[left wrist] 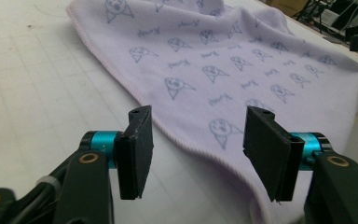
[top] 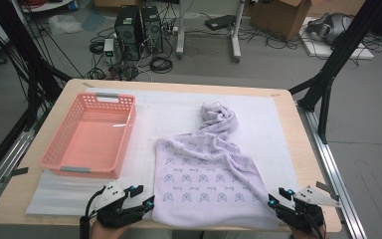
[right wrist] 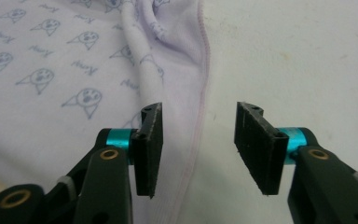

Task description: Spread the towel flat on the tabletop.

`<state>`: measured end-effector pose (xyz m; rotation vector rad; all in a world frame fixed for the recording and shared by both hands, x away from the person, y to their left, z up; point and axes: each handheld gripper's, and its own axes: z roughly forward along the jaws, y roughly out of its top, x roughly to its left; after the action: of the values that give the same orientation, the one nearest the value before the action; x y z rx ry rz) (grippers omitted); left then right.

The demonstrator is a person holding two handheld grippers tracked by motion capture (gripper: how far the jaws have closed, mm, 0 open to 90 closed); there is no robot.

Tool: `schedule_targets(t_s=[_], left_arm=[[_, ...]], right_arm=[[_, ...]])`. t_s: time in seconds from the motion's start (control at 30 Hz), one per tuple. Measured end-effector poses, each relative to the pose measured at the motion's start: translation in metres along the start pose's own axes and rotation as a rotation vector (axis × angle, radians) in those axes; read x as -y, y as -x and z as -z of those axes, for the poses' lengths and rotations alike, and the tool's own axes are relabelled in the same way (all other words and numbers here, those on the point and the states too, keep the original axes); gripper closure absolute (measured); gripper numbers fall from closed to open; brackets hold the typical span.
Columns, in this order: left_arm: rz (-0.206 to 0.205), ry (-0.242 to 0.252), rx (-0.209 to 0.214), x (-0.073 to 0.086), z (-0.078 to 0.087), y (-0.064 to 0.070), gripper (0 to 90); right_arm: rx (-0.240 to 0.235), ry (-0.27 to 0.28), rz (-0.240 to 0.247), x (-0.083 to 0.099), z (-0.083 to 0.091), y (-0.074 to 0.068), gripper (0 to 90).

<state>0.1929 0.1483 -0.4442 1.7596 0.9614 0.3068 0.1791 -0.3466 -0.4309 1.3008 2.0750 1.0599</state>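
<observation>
A pale lilac towel (top: 206, 177) printed with small blue-grey animal heads lies on the white mat, its near half spread flat and its far end bunched up (top: 219, 115). My left gripper (top: 143, 196) stands open at the towel's near left corner; the towel's edge (left wrist: 200, 135) runs between its jaws. My right gripper (top: 277, 198) stands open at the near right corner, its jaws on either side of the towel's hemmed edge (right wrist: 196, 126). Neither gripper holds anything.
A pink plastic basket (top: 62, 157) sits on the left of the table. A white mat (top: 258, 114) covers most of the wooden tabletop (top: 308, 164). Computer towers, cables and boxes lie on the floor beyond the far edge.
</observation>
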Motion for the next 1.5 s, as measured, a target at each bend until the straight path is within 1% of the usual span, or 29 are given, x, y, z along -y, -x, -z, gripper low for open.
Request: schedule_targets(t_s=[0.07,0.13,0.2,0.27,0.3,0.33,0.4,0.43,0.47,0.5,0.53,0.57,0.63,0.67,0.7,0.77,0.8,0.83,0.87,0.9,0.93,1.03,1.07,1.1,1.2,1.27,1.37,1.43,1.5], left_arm=[[0.003,-0.026,0.008,-0.007,-0.012,-0.003,42.3],[-0.004,-0.062,0.011,-0.014,-0.026,-0.006,42.2],[-0.008,-0.101,-0.015,-0.020,-0.042,-0.010,42.2],[0.012,-0.135,-0.054,-0.026,-0.057,-0.015,39.5],[0.024,-0.155,-0.056,-0.027,-0.065,-0.016,39.1],[0.013,-0.189,-0.055,-0.028,-0.071,-0.017,39.3],[-0.039,-0.202,-0.083,-0.031,-0.077,-0.014,40.9],[-0.067,-0.206,-0.123,-0.032,-0.078,-0.012,46.6],[-0.114,-0.213,-0.161,-0.032,-0.078,-0.011,60.2],[-0.089,-0.203,-0.137,-0.032,-0.078,-0.015,71.3],[-0.046,-0.210,-0.112,-0.034,-0.079,-0.020,86.7],[-0.031,-0.210,-0.120,-0.036,-0.080,-0.023,86.6],[-0.043,-0.199,-0.173,-0.041,-0.082,-0.028,87.0],[-0.025,-0.185,-0.199,-0.044,-0.084,-0.034,87.1],[-0.016,-0.173,-0.219,-0.046,-0.086,-0.038,87.1],[-0.018,-0.137,-0.248,-0.049,-0.088,-0.044,87.0],[0.002,-0.125,-0.238,-0.050,-0.089,-0.045,86.2],[0.020,-0.123,-0.228,-0.050,-0.089,-0.045,83.4],[0.025,-0.123,-0.207,-0.050,-0.087,-0.044,74.3],[0.025,-0.118,-0.184,-0.048,-0.084,-0.043,64.5],[0.021,-0.118,-0.165,-0.047,-0.080,-0.041,58.5],[-0.033,-0.104,-0.132,-0.040,-0.066,-0.035,52.6],[-0.032,-0.095,-0.114,-0.037,-0.061,-0.033,51.0],[-0.025,-0.097,-0.094,-0.034,-0.057,-0.032,48.7],[-0.019,-0.123,-0.076,-0.025,-0.047,-0.028,46.1],[-0.005,-0.124,-0.069,-0.020,-0.043,-0.027,44.7],[0.028,-0.132,-0.058,-0.013,-0.036,-0.026,42.0],[0.022,-0.123,-0.046,-0.009,-0.031,-0.022,41.4],[0.040,-0.142,-0.024,-0.006,-0.028,-0.017,40.1]], right_arm=[[0.003,0.000,0.008,-0.006,-0.008,0.001,48.2],[0.005,-0.005,0.013,-0.011,-0.016,0.005,48.5],[0.010,-0.016,0.010,-0.016,-0.026,0.009,52.9],[0.006,-0.029,0.012,-0.020,-0.037,0.015,57.1],[-0.008,-0.030,0.012,-0.022,-0.043,0.018,58.0],[-0.023,-0.034,0.007,-0.025,-0.048,0.020,57.9],[-0.065,-0.048,0.005,-0.029,-0.061,0.021,57.8],[-0.078,-0.059,0.015,-0.032,-0.068,0.020,57.9],[-0.086,-0.079,0.032,-0.034,-0.075,0.018,58.9],[-0.087,-0.075,0.044,-0.035,-0.080,0.017,65.4],[-0.109,-0.079,0.046,-0.038,-0.083,0.017,78.2],[-0.105,-0.082,0.059,-0.041,-0.086,0.016,86.4],[-0.039,-0.089,0.096,-0.048,-0.091,0.015,87.6],[-0.007,-0.086,0.096,-0.049,-0.093,0.017,87.7],[0.046,-0.081,0.083,-0.051,-0.096,0.021,87.7],[0.092,-0.061,0.040,-0.050,-0.100,0.030,87.6],[0.107,-0.054,0.012,-0.049,-0.100,0.032,87.5],[0.114,-0.052,0.005,-0.049,-0.100,0.032,87.0],[0.118,-0.047,0.006,-0.049,-0.099,0.031,85.5],[0.122,-0.046,0.007,-0.048,-0.099,0.029,77.4],[0.124,-0.043,0.000,-0.048,-0.097,0.029,73.6],[0.093,-0.019,-0.021,-0.044,-0.086,0.030,65.8],[0.085,-0.014,-0.021,-0.043,-0.081,0.030,63.4],[0.076,-0.009,-0.025,-0.042,-0.077,0.029,61.1],[0.037,0.003,-0.017,-0.036,-0.063,0.025,55.1],[0.017,0.015,-0.010,-0.032,-0.053,0.021,50.8],[-0.008,0.001,-0.012,-0.023,-0.044,0.015,48.1],[-0.025,-0.007,-0.014,-0.017,-0.039,0.011,47.4],[-0.026,-0.021,-0.004,-0.013,-0.035,0.006,46.0]])
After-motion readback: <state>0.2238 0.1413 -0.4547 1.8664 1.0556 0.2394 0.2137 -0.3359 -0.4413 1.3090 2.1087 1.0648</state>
